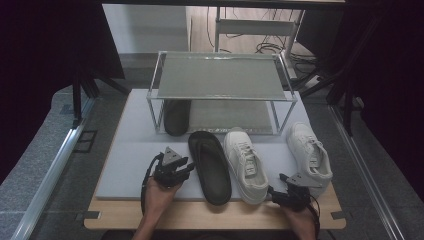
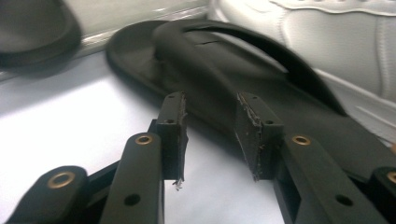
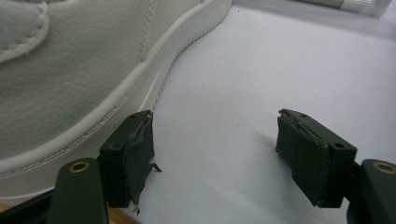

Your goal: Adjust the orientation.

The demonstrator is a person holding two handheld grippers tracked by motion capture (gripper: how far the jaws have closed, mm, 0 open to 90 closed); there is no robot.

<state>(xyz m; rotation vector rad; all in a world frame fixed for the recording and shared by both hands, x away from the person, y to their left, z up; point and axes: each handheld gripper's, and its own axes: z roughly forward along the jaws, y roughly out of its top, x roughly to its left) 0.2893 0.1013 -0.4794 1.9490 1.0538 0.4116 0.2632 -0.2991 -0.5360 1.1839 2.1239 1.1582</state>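
Your left gripper [image 1: 187, 168] hovers over the pale mat [image 1: 130, 170], its tips just beside the dark flip-flop [image 1: 210, 165] that lies lengthwise at the mat's centre, toe toward the shelf. From the left gripper view, the jaws stand parted with nothing between them (the gap shows only mat and the sandal's edge beyond), and the flip-flop's strap [image 2: 261, 51] arches just ahead of the pads [image 2: 175, 130].

Your right gripper [image 1: 280, 196] rests low at the mat's near edge, between the heels of the two white sneakers. Its jaws are spread wide and hold nothing; in the right gripper view the left sneaker's sole [image 3: 93, 116] runs right alongside one pad [image 3: 135, 154], though whether they touch cannot be told, while the other pad stands clear over bare mat.

The left sneaker [image 1: 245, 162] lies just beside the flip-flop, toe toward you; the right sneaker [image 1: 310, 155] sits apart from it, nearer the mat's right edge. Behind them stands a two-tier wire shoe rack [image 1: 220, 77], and a second dark flip-flop [image 1: 175, 117] rests on the left end of its lower tier, directly beyond your left hand [image 1: 157, 195].
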